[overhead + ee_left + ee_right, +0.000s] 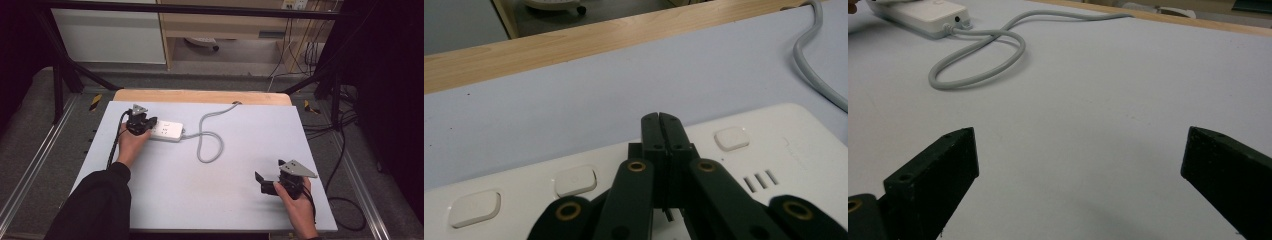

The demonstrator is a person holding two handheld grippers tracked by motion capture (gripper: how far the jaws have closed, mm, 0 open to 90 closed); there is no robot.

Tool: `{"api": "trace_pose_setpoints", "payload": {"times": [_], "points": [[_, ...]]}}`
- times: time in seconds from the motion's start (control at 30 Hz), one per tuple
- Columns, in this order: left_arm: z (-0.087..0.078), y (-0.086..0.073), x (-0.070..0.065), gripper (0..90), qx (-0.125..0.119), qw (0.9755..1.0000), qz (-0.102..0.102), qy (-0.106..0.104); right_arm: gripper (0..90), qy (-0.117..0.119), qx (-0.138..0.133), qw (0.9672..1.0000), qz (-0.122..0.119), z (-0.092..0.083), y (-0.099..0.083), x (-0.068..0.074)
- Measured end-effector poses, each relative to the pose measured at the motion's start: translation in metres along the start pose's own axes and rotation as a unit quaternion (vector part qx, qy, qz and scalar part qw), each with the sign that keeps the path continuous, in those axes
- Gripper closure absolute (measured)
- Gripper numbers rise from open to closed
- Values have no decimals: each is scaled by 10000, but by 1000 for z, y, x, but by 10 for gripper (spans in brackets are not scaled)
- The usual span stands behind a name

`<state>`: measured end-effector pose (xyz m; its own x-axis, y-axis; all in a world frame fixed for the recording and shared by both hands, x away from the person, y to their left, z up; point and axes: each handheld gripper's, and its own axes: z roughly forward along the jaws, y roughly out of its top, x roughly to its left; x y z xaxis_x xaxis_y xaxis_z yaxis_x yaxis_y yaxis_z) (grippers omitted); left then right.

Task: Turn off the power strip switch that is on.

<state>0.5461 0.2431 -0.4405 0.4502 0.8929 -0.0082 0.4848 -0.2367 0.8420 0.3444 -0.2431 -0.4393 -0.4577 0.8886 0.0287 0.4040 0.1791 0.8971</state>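
power strip (167, 131) under closed left claw (659, 118)

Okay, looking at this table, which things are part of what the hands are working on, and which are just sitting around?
Part of the job:
- white power strip, under the shut left gripper
- its grey cord, looped on the table

Just around:
- right gripper, open over bare table
- wooden cabinet behind
- black cables on the floor at right

The left tool (138, 121) sits on the left end of the white power strip (164, 131); its grey cord (210, 140) loops across the pale tabletop (200, 195). The right tool (270, 184) rests well apart near the front right corner, jaws spread.
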Motion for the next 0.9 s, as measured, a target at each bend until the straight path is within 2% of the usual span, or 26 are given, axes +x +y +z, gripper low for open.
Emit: {"api": "trace_pose_setpoints", "payload": {"times": [0.53,0.63,0.9], "points": [[0,0,-1,900,1,10000,42,37,23,-26,-12,10000,-3,-1,0,-1],[1,-1,1,900,-39,10000,-85,-24,23,-24,-20,10000,-2,-1,0,-1],[2,0,-2,900,-26,10000,21,76,23,-21,-20,10000,-4,-1,0,-1]]}}
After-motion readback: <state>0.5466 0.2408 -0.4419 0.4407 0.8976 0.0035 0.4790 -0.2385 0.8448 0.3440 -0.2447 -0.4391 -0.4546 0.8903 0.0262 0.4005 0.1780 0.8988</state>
